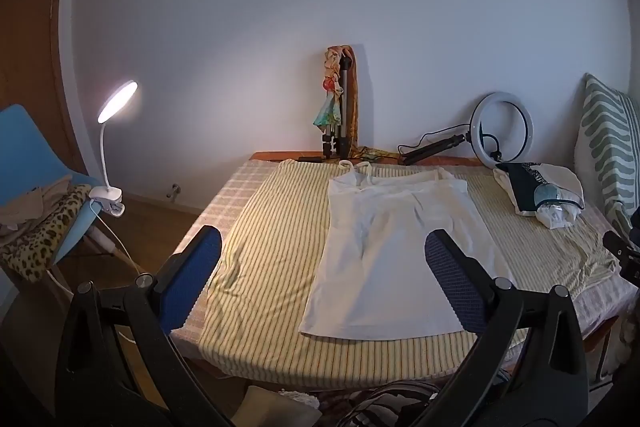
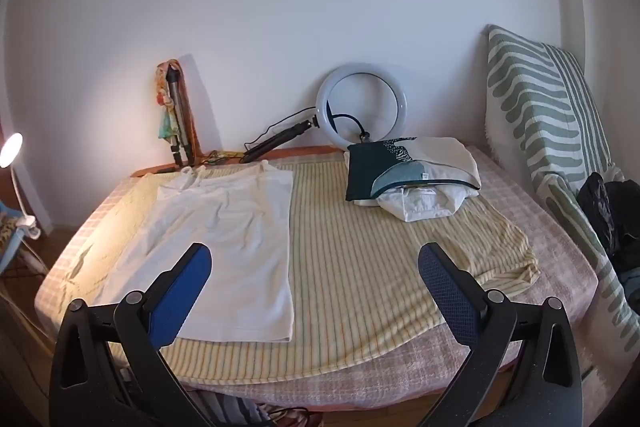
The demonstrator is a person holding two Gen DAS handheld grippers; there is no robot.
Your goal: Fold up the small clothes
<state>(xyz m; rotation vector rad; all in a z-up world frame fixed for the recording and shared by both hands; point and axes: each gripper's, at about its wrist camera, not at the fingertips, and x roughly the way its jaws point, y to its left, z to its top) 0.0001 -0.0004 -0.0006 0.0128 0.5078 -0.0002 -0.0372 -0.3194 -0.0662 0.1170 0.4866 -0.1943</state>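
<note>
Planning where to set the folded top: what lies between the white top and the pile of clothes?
Only bare striped cloth lies between the white top and the pile, clearest in the right wrist view.

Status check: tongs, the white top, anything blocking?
Left tongs and right tongs open, empty. White camisole flat, unfolded on striped cloth. Clothes pile lies clear of it.

White camisole top (image 1: 396, 247): thin matt cloth, lightly creased. Yellow striped blanket (image 2: 360, 247): ribbed matt cloth. White ring light (image 2: 362, 107): smooth plastic.
</note>
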